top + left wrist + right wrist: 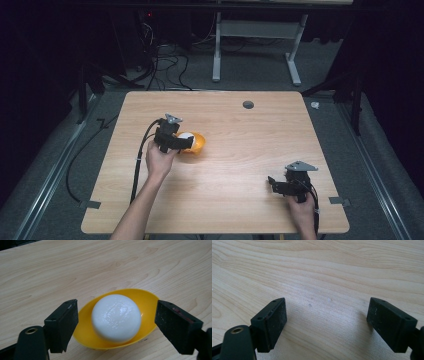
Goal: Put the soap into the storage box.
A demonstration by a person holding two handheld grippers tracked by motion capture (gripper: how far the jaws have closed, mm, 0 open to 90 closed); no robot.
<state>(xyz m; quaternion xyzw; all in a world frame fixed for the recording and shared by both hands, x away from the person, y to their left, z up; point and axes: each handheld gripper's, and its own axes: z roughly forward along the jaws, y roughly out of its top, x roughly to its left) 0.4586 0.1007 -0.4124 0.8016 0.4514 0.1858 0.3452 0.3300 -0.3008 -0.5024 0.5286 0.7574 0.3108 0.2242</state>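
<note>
Yellow bowl [147, 302] with a white round object [115, 318] resting inside it, standing on the wooden table [235, 190] left of centre, well clear of every edge. Left gripper [116, 326], jaws apart, straddles the bowl, one jaw at each side of its rim, neither seen to touch it. Right gripper [327, 323], jaws likewise apart, is held low over bare wood near the table's near right corner.
</note>
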